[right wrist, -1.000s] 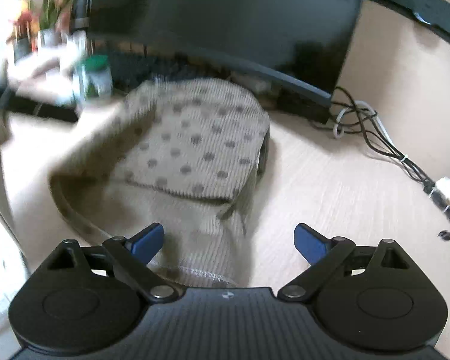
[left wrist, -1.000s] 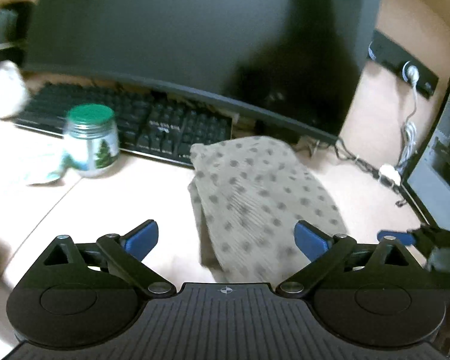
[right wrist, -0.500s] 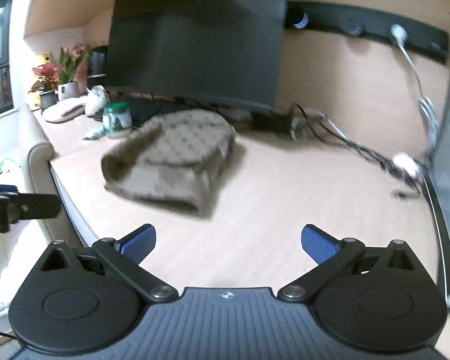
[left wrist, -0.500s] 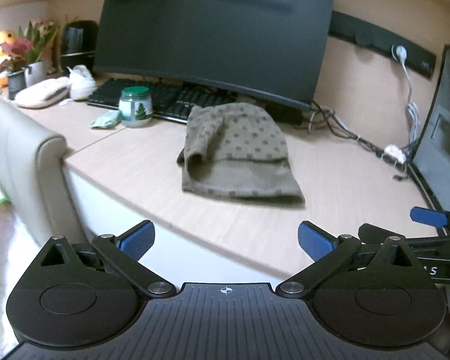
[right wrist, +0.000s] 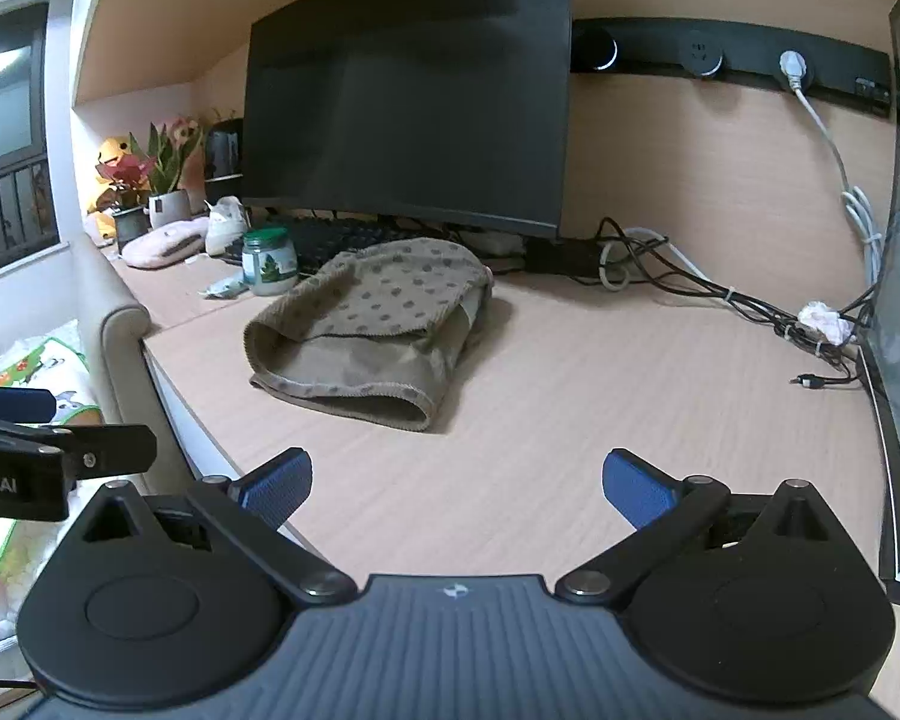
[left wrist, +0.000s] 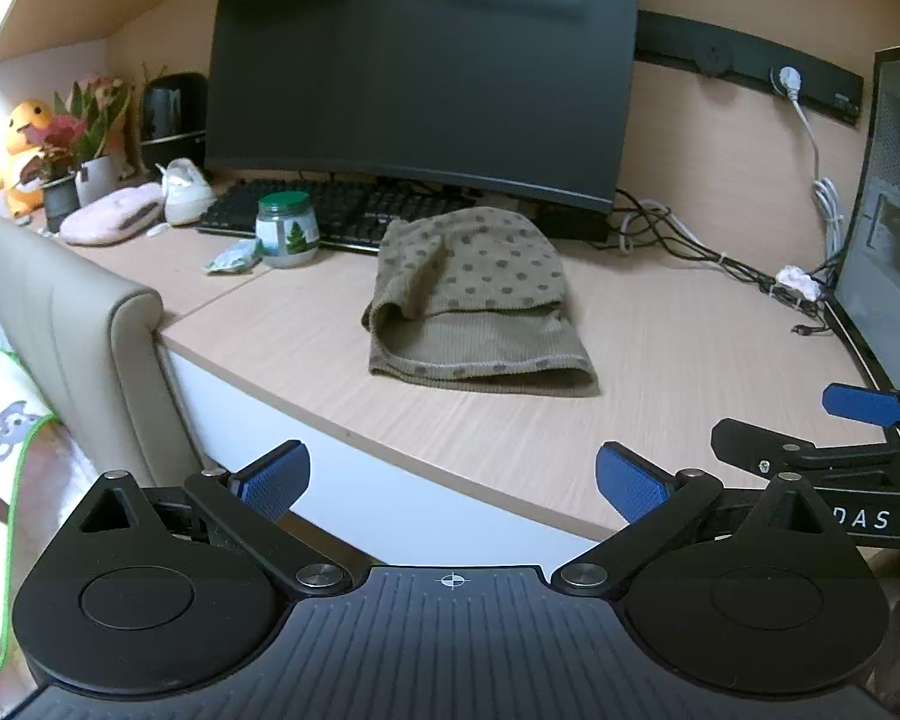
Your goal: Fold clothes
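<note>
Both gaping grippers [left wrist: 453, 474] [right wrist: 457, 480] hang well short of the seemingly folded garment [left wrist: 474, 300].

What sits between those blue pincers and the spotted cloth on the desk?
Nothing visible: only bare desk lies between the open right gripper, the open left gripper and the folded garment.

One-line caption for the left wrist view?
Open left gripper held back from folded dotted garment on desk, right gripper alongside.

The folded garment [left wrist: 471, 300] is olive-tan with darker polka dots, lying on a pale wood-grain counter [left wrist: 660, 360] near a green-lidded jar [left wrist: 286, 229] printed with a green tree, a black keyboard [left wrist: 354, 213] and a black monitor [left wrist: 420, 66].
</note>
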